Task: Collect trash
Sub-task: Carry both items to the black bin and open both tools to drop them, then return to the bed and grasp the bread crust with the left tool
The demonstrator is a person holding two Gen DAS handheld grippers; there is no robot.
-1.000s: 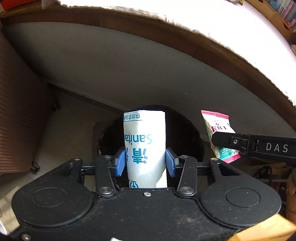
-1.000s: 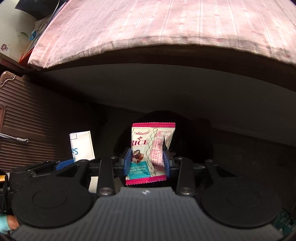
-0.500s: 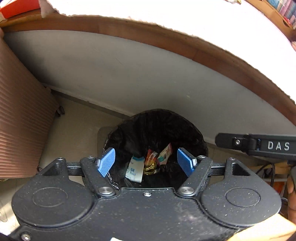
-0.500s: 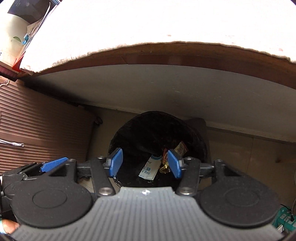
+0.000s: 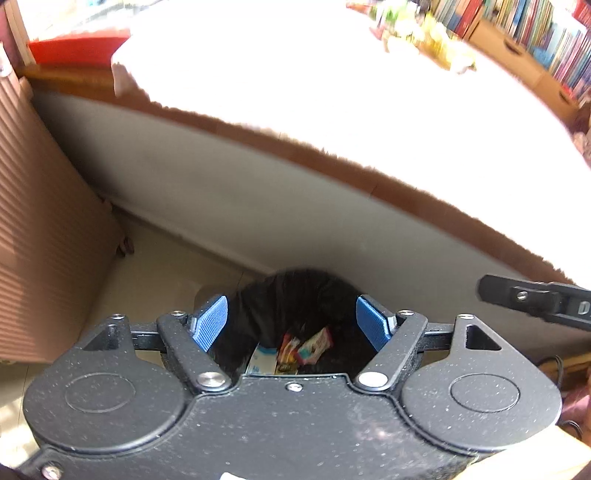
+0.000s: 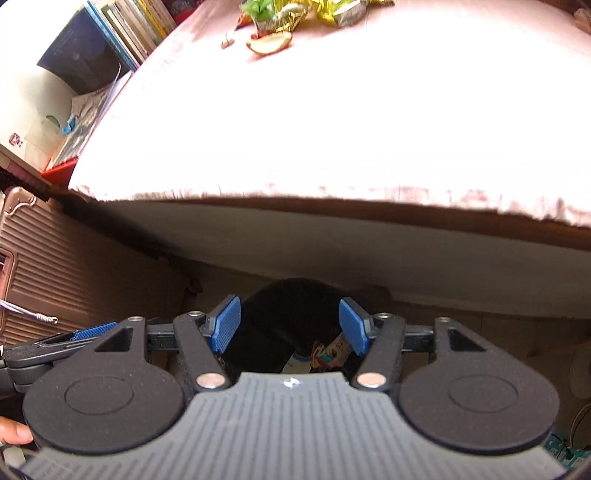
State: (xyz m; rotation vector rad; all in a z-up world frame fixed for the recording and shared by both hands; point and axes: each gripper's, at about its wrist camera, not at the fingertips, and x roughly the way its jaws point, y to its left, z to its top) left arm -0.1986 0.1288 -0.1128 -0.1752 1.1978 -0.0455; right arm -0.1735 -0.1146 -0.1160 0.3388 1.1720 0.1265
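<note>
Claws first: the left claw (image 5: 291,321) and the right claw (image 6: 290,326) are both opening, with nothing between their blue pads. Below them the black-lined bin (image 5: 295,295) holds the wrappers (image 5: 312,345) on its bottom. Beyond, at the bed's (image 6: 332,122) far edge, more trash (image 6: 295,14) lies.

Pale floor (image 5: 155,273) carries black-lined bin (image 5: 291,295); pink-sheeted bed (image 6: 332,129) carries snack wrappers (image 6: 295,14).
</note>
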